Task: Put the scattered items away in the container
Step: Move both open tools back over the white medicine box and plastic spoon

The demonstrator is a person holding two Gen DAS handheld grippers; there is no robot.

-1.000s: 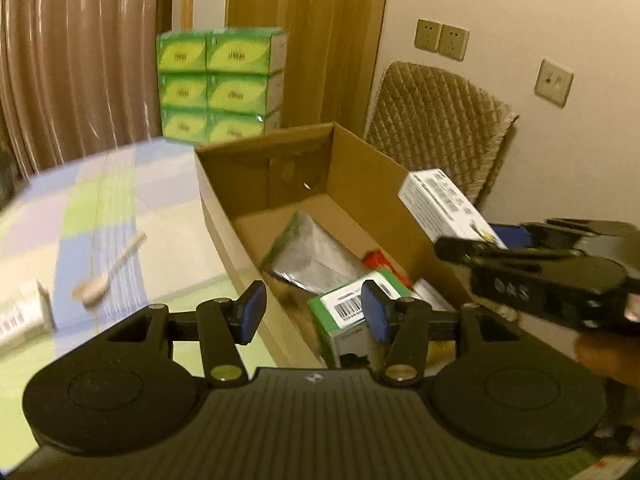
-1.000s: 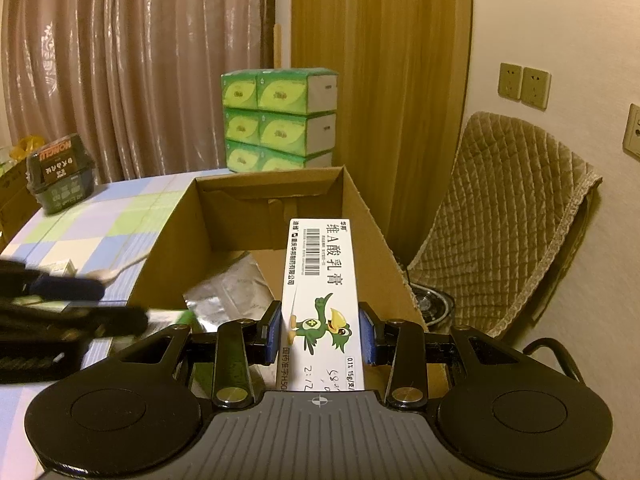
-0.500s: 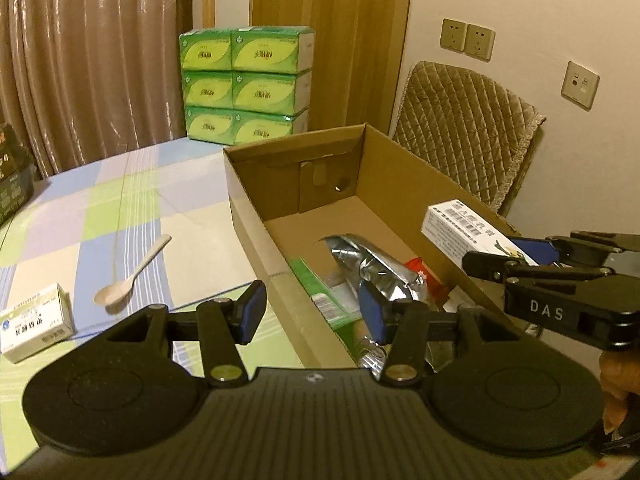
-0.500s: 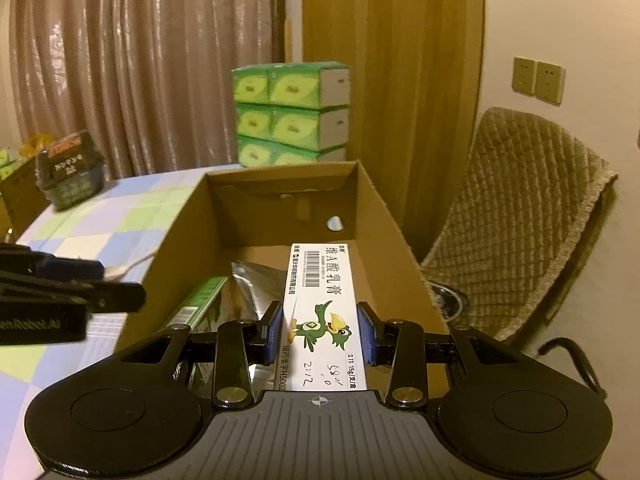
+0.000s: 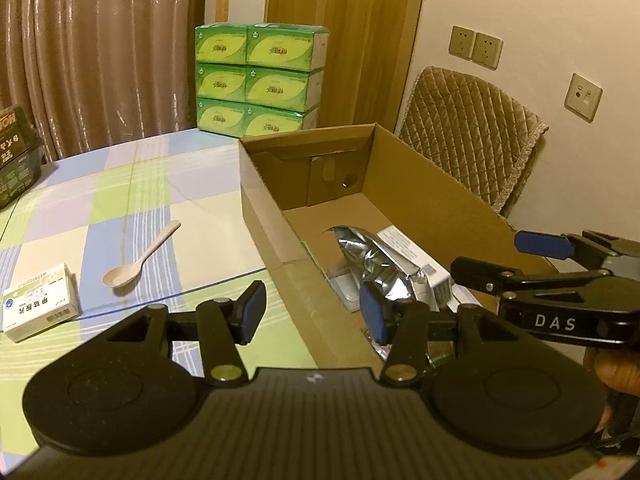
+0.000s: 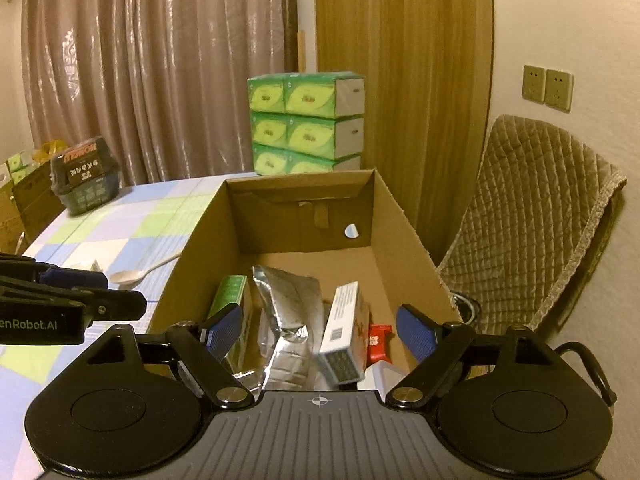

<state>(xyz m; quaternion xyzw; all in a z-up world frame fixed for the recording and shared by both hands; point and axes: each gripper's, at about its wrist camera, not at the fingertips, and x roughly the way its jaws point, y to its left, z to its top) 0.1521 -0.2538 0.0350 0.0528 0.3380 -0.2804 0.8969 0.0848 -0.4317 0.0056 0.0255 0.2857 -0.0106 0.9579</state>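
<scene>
Cardboard box rim below right tool, spread, empty; far half bare. Left tool spread.

right gripper wide open over the cardboard box, white carton tilted between its fingers, spoon at 9 o'clock

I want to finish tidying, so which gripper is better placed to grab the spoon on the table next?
Left, probably. The left gripper is open, empty and sits at the box's table-side wall, with the spoon just ahead to its left. The right gripper is open over the box interior, farther away.
</scene>
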